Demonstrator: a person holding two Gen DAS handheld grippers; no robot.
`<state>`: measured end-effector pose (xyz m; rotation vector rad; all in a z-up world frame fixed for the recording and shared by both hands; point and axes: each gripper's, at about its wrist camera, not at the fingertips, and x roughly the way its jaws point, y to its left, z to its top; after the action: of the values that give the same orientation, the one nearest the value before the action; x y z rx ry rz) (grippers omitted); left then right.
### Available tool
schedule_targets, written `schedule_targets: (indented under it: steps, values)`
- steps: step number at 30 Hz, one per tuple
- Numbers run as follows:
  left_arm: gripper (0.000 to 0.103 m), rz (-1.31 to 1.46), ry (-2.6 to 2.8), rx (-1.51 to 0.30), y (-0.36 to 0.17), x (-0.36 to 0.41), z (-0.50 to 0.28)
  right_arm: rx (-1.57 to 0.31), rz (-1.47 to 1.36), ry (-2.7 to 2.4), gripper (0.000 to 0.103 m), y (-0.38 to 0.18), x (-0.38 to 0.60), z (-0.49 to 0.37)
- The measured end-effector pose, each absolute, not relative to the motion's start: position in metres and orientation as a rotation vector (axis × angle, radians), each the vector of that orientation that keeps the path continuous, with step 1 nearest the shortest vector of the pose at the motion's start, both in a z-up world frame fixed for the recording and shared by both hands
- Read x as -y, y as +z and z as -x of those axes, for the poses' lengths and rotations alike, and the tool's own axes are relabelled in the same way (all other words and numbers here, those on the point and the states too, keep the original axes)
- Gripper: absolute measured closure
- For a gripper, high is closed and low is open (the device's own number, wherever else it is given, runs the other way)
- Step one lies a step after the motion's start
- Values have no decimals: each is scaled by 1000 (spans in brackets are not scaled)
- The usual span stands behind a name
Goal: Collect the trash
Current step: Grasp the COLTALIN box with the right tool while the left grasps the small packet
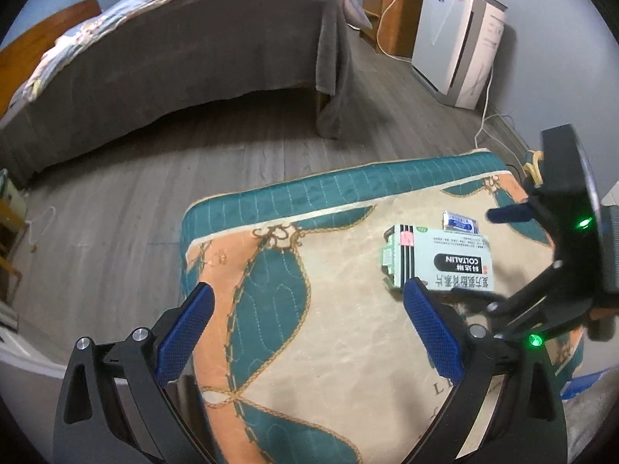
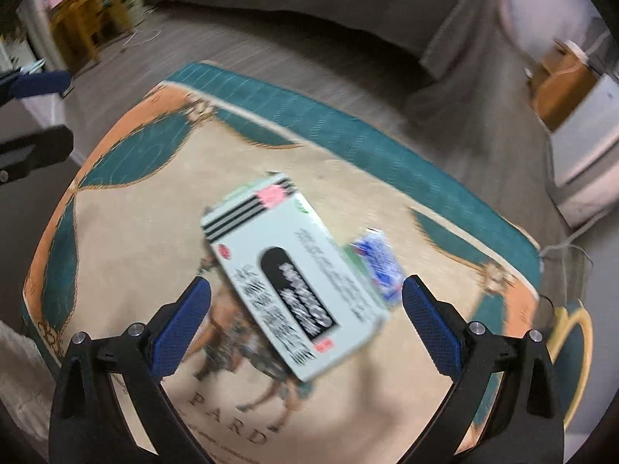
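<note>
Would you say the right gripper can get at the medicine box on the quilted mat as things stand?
Probably yes. The right gripper is open, and the medicine box lies flat just ahead, between its fingers, with nothing on top. A small blue sachet sits close beside it and might get nudged.

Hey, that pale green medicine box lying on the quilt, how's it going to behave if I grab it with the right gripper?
The medicine box is thin printed cardboard, so it is probably light and may crush under a hard squeeze. It lies flat on its broad face, so it should slide rather than roll. One end looks open, so contents might slip out if tipped.
</note>
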<state>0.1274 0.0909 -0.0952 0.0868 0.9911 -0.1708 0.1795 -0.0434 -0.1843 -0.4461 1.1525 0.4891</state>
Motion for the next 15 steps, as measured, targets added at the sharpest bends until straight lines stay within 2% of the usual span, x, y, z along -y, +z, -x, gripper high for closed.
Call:
schedule_targets:
  steps: [10, 13, 15]
  values:
    - [6, -55, -153, -1043, -112, -114, -127, -1222, 508, 487, 6, -222, 17, -196]
    - [6, -41, -142, -1051, -113, -117, -128, -1240, 522, 533, 18, -222, 14, -189]
    - [6, -32, -138, -1052, -113, -118, -128, -1230, 547, 547, 21, -216, 14, -181]
